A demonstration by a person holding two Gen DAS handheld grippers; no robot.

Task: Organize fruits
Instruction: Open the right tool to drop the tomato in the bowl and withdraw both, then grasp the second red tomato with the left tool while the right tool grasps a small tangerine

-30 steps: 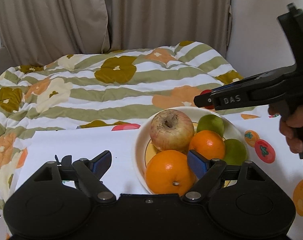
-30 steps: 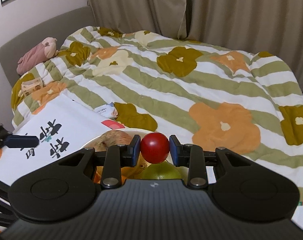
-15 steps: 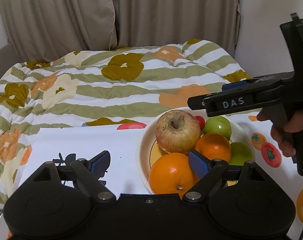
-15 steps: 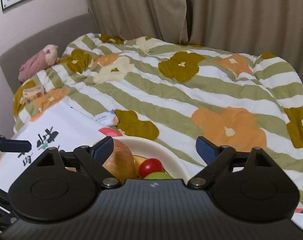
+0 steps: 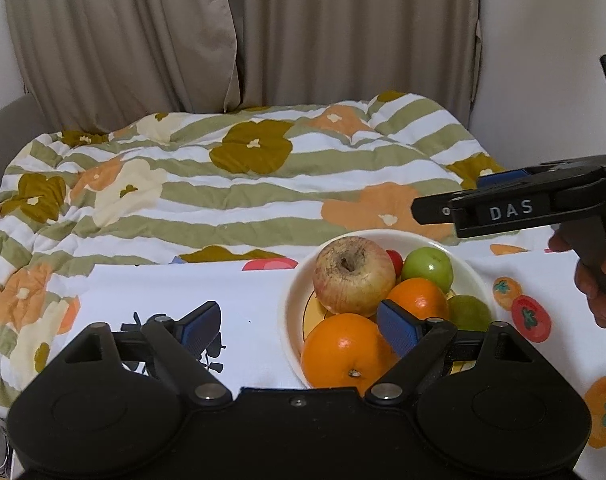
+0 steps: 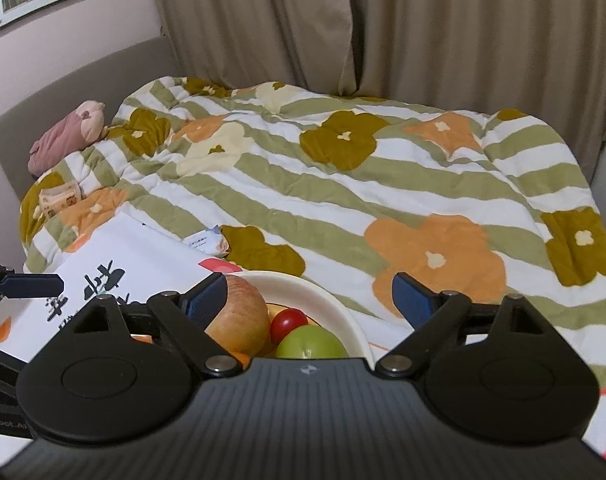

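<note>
A cream bowl (image 5: pixel 477 280) on a white printed cloth holds a large apple (image 5: pixel 353 270), two oranges (image 5: pixel 345 356), two green fruits (image 5: pixel 429 266) and a small red tomato (image 5: pixel 395 260). My left gripper (image 5: pixel 299 326) is open and empty, low in front of the bowl. My right gripper (image 6: pixel 309 296) is open and empty, raised above the bowl's (image 6: pixel 343 312) right side; below it lie the tomato (image 6: pixel 287 322), a green fruit (image 6: pixel 309 344) and the apple (image 6: pixel 239 322). The right gripper also shows in the left wrist view (image 5: pixel 503 212).
The white cloth (image 5: pixel 243 292) with fruit prints covers a table in front of a bed with a striped flowered quilt (image 5: pixel 243 184). A pink soft toy (image 6: pixel 65 138) and small packets (image 6: pixel 59 200) lie on the quilt. Curtains hang behind.
My right gripper opened and dropped the red tomato into the bowl, then lifted and drew back to the right. My left gripper stayed open and rose slightly.
</note>
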